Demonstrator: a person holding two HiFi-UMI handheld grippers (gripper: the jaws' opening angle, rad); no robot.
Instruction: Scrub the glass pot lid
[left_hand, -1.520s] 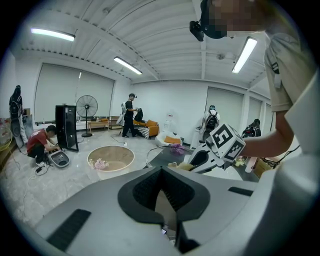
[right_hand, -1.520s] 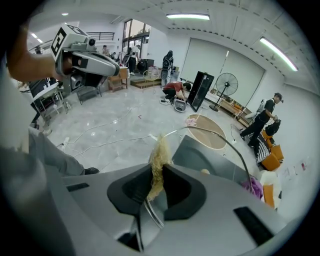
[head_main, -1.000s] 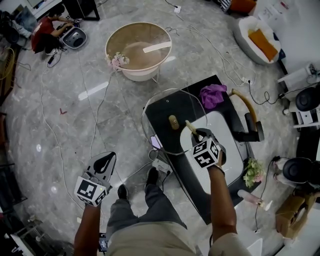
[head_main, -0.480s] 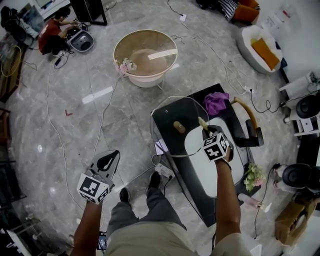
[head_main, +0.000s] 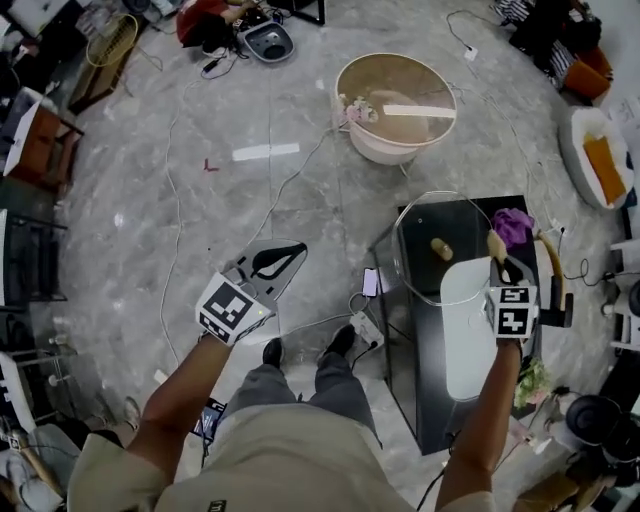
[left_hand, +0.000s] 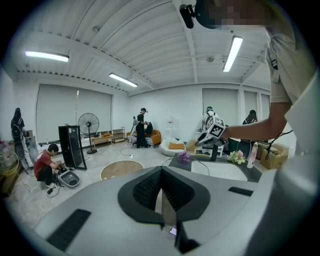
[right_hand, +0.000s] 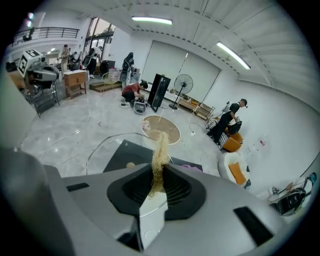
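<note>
The right gripper (head_main: 497, 262) has its jaws clenched on a tan, stringy scrubber (head_main: 495, 243), whose free end sticks out past the jaws so the fibres, not the gripper, meet the glass. It hangs over the right edge of the glass lid (head_main: 441, 247), which lies knob-up on the black counter (head_main: 420, 400), partly overlapping a white board (head_main: 465, 350). Whether the scrubber touches the glass cannot be told. A purple cloth (head_main: 512, 227) sits just beyond the lid. The left gripper (head_main: 280, 258) is held out over the floor (head_main: 150, 200), well apart from the counter, its jaws drawn together on nothing. It seems parked clear of the work, though that leaves the lid unsteadied. The room is a large open hall with grey marble flooring, a round table (head_main: 385, 85) farther off, a standing fan (left_hand: 88, 122) and a seated person (left_hand: 46, 162).
</note>
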